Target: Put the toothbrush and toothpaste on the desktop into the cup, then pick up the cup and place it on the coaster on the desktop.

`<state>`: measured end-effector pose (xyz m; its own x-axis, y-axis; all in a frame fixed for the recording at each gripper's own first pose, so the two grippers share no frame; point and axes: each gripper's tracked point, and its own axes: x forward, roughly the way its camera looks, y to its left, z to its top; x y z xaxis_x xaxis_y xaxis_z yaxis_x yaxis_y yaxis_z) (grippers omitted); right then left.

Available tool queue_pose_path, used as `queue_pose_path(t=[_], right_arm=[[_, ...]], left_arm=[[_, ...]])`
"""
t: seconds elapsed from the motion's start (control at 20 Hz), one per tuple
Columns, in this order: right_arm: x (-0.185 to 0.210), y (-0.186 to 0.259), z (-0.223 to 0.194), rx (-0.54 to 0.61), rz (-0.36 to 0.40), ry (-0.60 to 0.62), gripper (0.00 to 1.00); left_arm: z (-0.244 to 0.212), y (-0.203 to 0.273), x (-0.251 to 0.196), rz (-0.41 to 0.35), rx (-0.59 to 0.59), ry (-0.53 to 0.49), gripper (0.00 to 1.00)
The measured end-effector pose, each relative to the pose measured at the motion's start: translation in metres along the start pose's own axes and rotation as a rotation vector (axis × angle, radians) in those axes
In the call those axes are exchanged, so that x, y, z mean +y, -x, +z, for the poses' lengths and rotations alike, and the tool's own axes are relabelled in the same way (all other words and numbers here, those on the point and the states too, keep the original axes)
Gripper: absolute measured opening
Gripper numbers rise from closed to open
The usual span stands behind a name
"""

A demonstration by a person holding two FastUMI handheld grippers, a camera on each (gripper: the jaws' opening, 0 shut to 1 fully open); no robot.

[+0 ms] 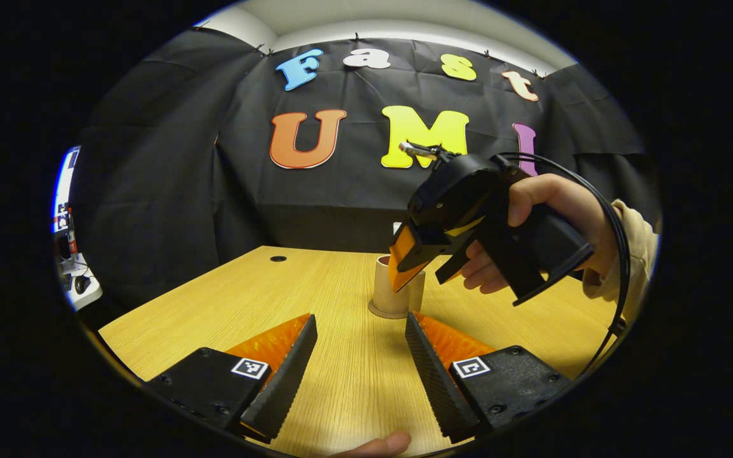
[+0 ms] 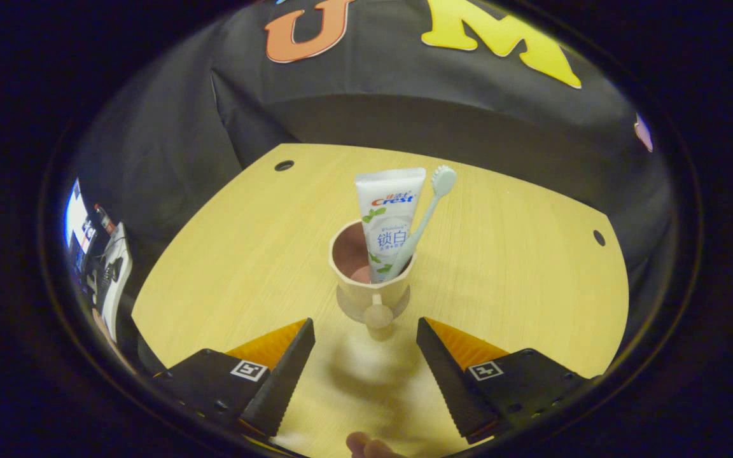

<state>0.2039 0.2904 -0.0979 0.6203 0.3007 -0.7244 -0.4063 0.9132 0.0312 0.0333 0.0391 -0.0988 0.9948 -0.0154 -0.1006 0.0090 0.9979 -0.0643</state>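
A beige cup [image 2: 371,289] stands upright on a round coaster [image 2: 343,300] near the middle of the wooden table [image 2: 226,254], its handle facing my right gripper. A white toothpaste tube [image 2: 389,219] and a pale green toothbrush [image 2: 429,210] stick out of the cup, leaning right. My right gripper [image 2: 363,337] is open, just short of the cup, with nothing between its fingers. In the left gripper view that right gripper [image 1: 424,277], held by a hand [image 1: 551,210], hangs over the cup [image 1: 387,286] and hides its top. My left gripper [image 1: 360,331] is open and empty, nearer than the cup.
Round cable holes sit in the table at the far left [image 2: 284,165] and far right [image 2: 599,237]. A black cable [image 1: 614,254] loops from the right gripper. Desk equipment [image 2: 102,261] stands beyond the table's left edge. The black cloth wall closes the back.
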Motion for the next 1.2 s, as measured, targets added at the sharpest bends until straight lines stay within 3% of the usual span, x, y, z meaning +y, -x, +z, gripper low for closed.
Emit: queue_pose_path(t=[0.25,0.6,0.95,1.15,1.2], right_arm=[[-0.025,0.049,-0.004,-0.136,0.001,-0.033,0.97],[-0.085,0.128,-0.046,-0.320,-0.050,-0.086,0.97],[-0.158,0.200,-0.084,-0.595,-0.218,-0.077,0.96],[-0.172,0.243,-0.109,-0.742,-0.303,-0.056,0.97],[-0.175,0.250,-0.114,-0.774,-0.354,-0.024,0.97]], left_arm=[[0.020,-0.008,-0.009,-0.001,-0.004,0.003,0.89],[0.050,-0.007,-0.031,0.001,-0.036,0.049,0.89],[0.051,0.018,-0.059,0.002,-0.027,-0.001,0.89],[0.064,0.037,-0.070,-0.009,-0.077,-0.033,0.89],[0.063,0.041,-0.071,-0.003,-0.078,-0.035,0.89]])
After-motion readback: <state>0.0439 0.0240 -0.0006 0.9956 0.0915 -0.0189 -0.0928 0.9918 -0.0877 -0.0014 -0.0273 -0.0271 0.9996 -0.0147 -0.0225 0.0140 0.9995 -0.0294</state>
